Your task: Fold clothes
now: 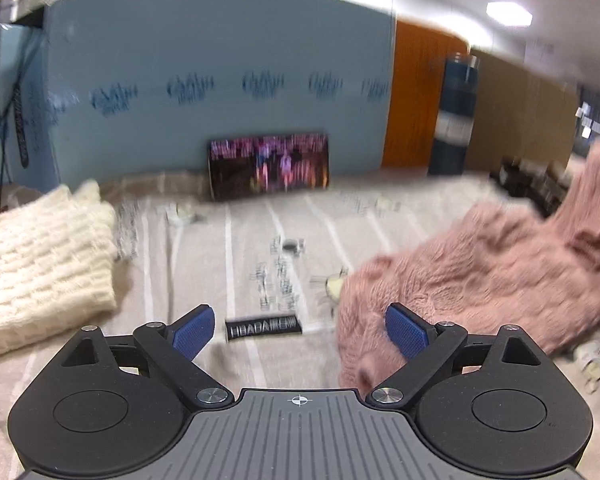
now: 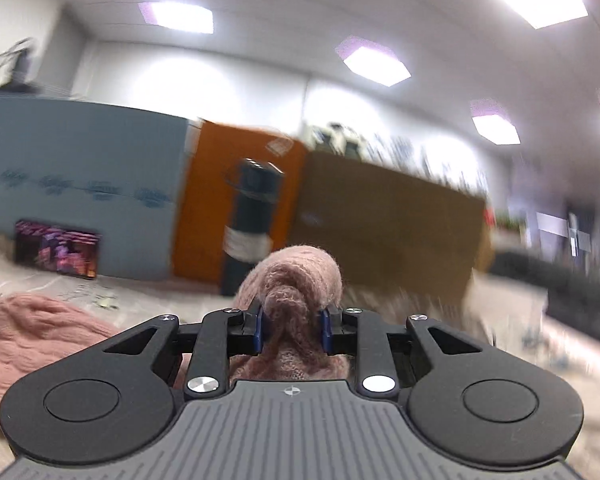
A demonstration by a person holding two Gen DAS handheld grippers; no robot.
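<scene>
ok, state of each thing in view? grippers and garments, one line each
left hand-held gripper: open, empty, over the striped cloth.
right hand-held gripper: shut on a bunched part of the pink sweater, raised.
pink sweater: unfolded, one end lifted, the rest on the cloth.
cream sweater: folded, lying at left.
</scene>
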